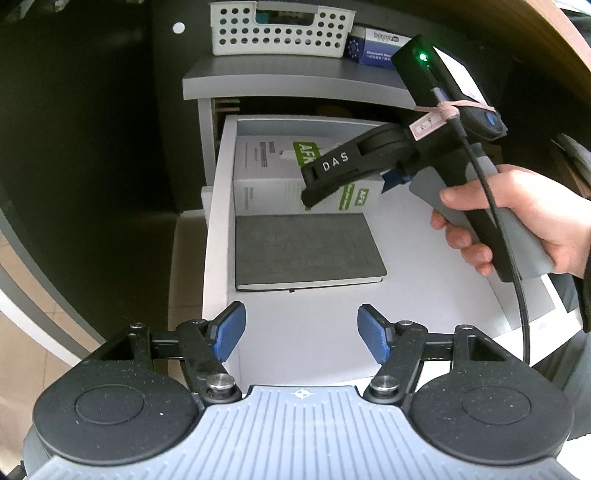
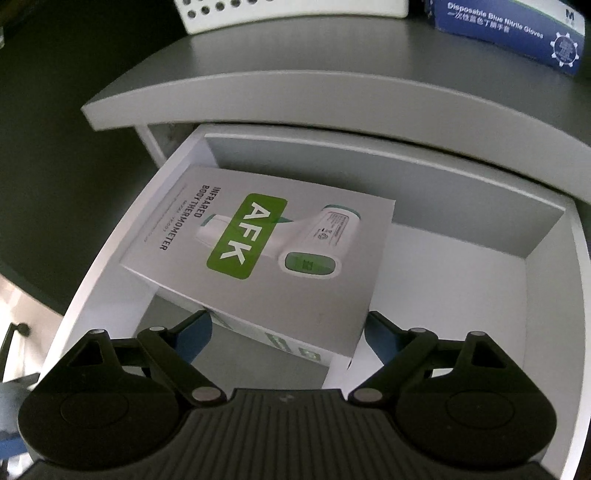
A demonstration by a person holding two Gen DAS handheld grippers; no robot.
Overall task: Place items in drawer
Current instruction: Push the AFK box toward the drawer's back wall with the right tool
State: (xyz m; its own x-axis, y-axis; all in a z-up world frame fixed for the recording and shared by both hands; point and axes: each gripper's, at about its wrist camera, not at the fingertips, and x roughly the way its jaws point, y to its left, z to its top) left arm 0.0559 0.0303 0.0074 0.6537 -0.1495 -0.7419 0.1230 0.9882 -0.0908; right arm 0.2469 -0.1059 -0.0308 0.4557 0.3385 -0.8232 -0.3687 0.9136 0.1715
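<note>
The white drawer [image 1: 218, 221] [image 2: 546, 295] stands pulled out under a grey cabinet top. A grey notebook [image 1: 306, 251] lies flat at its left side. Behind it, at the back left, sits a white and green AFK thermometer box [image 1: 266, 192] [image 2: 277, 258]. My right gripper [image 1: 349, 190] [image 2: 288, 325], held by a hand [image 1: 517, 221], hovers at the box's near right end. Its fingers are spread wide on either side of the box's near face. My left gripper [image 1: 301, 332] is open over the drawer's bare front part, with nothing between its blue pads.
On the cabinet top [image 1: 288, 77] [image 2: 332, 74] stand a white perforated basket [image 1: 280, 29] [image 2: 295, 11] and a blue box of nitrile gloves [image 1: 376, 44] [image 2: 517, 33]. A black cable [image 1: 491, 206] trails from the right gripper. The drawer's right half is bare white floor [image 1: 424, 258].
</note>
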